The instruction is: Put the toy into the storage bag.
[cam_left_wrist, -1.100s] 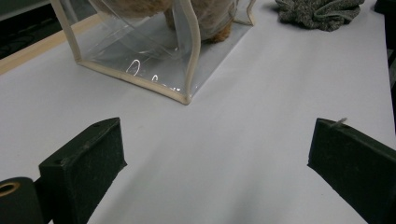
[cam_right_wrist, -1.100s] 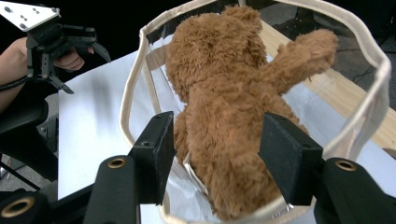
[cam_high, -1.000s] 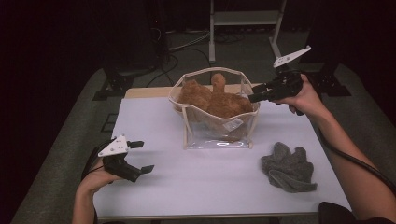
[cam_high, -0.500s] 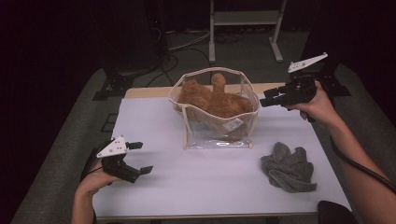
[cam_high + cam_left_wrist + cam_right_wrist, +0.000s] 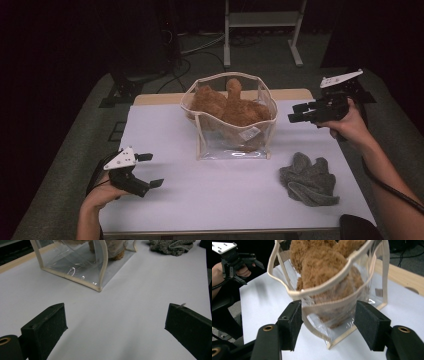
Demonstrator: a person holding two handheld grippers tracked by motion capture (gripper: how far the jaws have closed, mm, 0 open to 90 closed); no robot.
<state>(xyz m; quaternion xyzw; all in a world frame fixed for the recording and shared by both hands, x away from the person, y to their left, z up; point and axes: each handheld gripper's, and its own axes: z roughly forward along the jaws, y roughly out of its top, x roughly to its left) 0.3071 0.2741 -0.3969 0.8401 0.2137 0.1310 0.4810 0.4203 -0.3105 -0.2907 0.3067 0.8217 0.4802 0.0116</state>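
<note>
Bag (image 5: 231, 131), clear with a cream rim, stands just above the centre of the high view on the white table (image 5: 200, 200), and a brown plush toy (image 5: 227, 107) sits inside it, head poking above the rim. At lower right of that frame a grey cloth (image 5: 307, 178) lies crumpled, well apart from the bag.

At right, level with the bag's top, the right gripper (image 5: 295, 112) points toward the bag's side without touching it. Its jaws have just been opening, and they hold nothing; in the right gripper view the bag's near corner (image 5: 329, 322) shows in the gap between the pads (image 5: 292, 322), farther off and not pinched. The left gripper (image 5: 150, 170) rests at lower left of the high view, jaws spread wide and empty, bare table between them in the left gripper view, the bag (image 5: 75, 267) up at the top of that frame.

My reading: the toy is already bagged and the right hand has let go, so this is the pause between one item and the next. The cloth looks like the likely next pick. That calls for the right gripper to swing down toward the lower right of the frame, come over the cloth with the jaws wide, and pinch a raised fold rather than a flat edge.
</note>
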